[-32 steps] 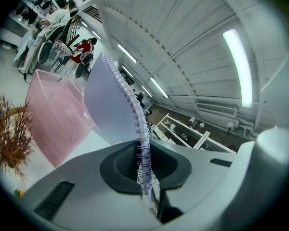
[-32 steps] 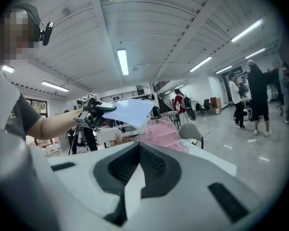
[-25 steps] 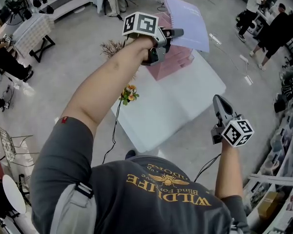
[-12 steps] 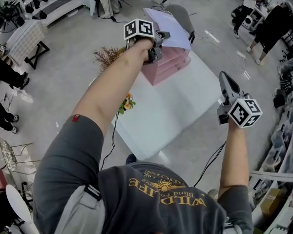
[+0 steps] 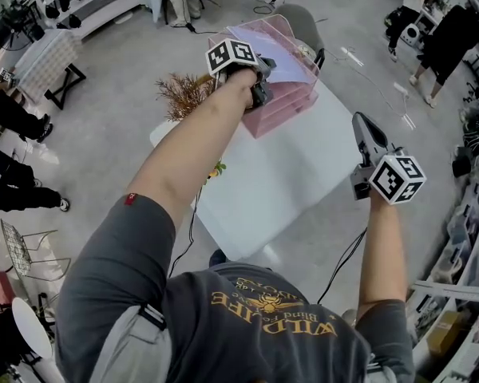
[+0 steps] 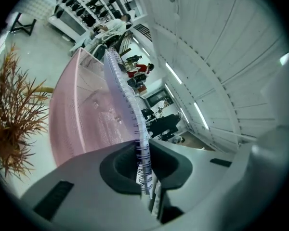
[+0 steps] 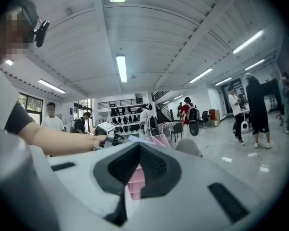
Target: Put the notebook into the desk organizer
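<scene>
A lavender spiral notebook (image 5: 273,48) stands on edge, its lower part down inside the top of the pink mesh desk organizer (image 5: 291,98) at the far end of the white table (image 5: 279,174). My left gripper (image 5: 261,76) is shut on the notebook's spiral edge. In the left gripper view the spiral binding (image 6: 135,121) runs up from between the jaws of the left gripper (image 6: 144,153), and the organizer's pink wall (image 6: 79,117) is just left of it. My right gripper (image 5: 359,124) hovers off the table's right side, shut with nothing in it. The right gripper (image 7: 137,162) points at the organizer (image 7: 156,141).
A brown dried plant (image 5: 184,94) stands left of the organizer, and orange flowers (image 5: 215,168) are at the table's left edge. A grey chair (image 5: 303,24) is behind the organizer. People stand at the far right (image 5: 451,42) and far left (image 5: 8,106).
My left gripper has come down with the notebook, which went from tilted high above the organizer to upright in its top. My right gripper rose and shifted right.
</scene>
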